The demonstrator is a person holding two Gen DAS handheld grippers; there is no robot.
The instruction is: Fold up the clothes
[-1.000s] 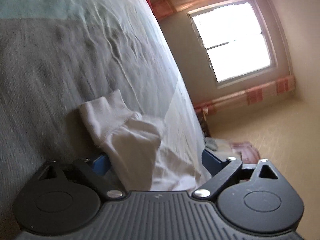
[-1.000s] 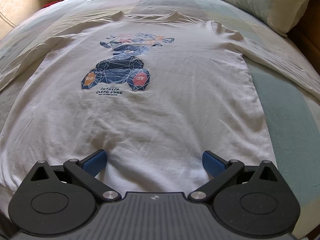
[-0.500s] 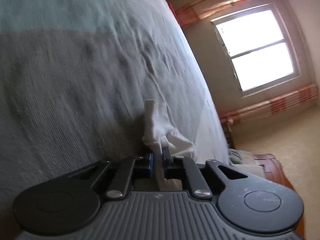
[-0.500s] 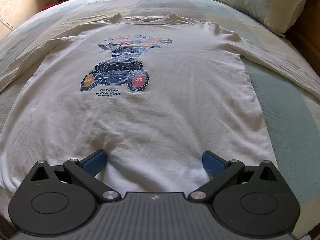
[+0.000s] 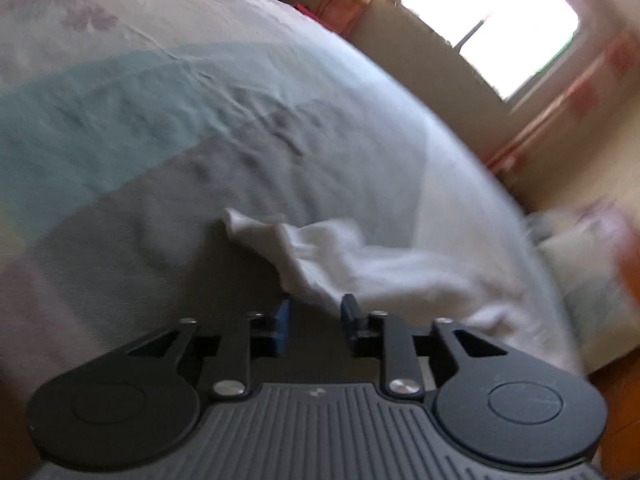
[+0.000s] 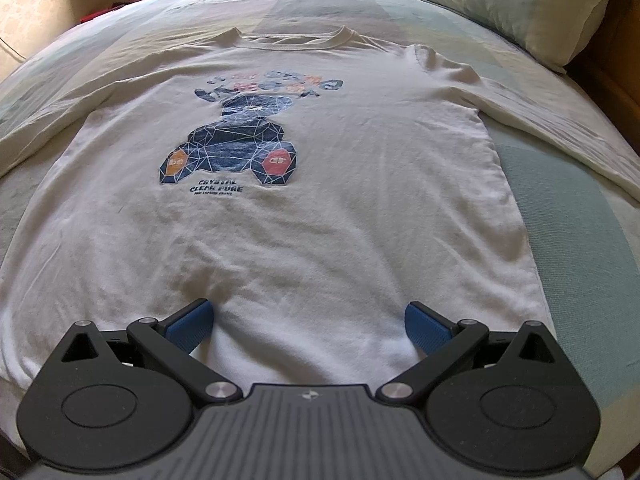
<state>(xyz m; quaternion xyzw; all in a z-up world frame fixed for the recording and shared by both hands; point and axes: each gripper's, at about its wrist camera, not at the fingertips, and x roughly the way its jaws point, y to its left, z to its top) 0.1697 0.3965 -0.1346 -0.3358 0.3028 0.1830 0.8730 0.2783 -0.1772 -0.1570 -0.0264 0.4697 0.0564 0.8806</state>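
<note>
White long-sleeved shirt (image 6: 320, 216) flat on bed (image 6: 580, 216), right gripper (image 6: 308, 324) jaws wide over hem, left gripper (image 5: 314, 318) jaws narrow, just reopening, sleeve cuff (image 5: 320, 256) apparently between, blurred

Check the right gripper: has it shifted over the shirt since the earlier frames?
No. The right gripper sits open over the shirt's hem, with the printed bear and pillow framed the same as before.

Bedspread (image 6: 580, 248) beside shirt (image 6: 320, 240) free; pillow (image 6: 520, 4) blocks far right corner.
</note>
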